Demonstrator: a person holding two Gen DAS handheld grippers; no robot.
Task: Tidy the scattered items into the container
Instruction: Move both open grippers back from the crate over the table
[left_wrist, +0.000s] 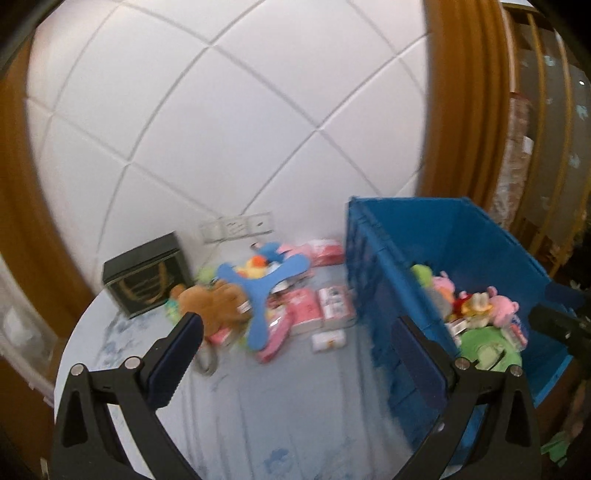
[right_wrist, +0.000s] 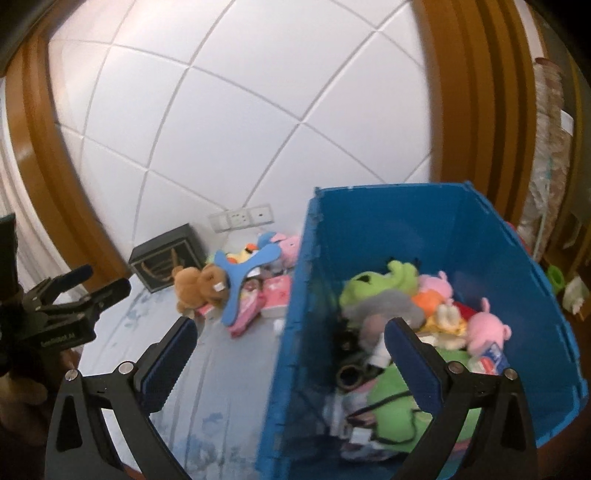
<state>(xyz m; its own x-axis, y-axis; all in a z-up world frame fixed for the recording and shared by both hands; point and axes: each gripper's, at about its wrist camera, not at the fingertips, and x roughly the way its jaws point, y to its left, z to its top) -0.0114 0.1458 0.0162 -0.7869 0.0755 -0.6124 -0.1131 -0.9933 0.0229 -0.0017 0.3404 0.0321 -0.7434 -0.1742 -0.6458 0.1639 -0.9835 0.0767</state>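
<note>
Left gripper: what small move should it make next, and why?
Probably forward toward the brown plush toy. The left gripper is open and empty, the toy lies nearest its fingers on the table, outside the blue container.

both wrist views look down, sharing blue crate (left_wrist: 458, 236) and table (left_wrist: 258, 398)

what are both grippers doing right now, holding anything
Left gripper: open, holding nothing, above the pale table.
Right gripper: open, holding nothing, over the blue plastic crate's rim.
</note>
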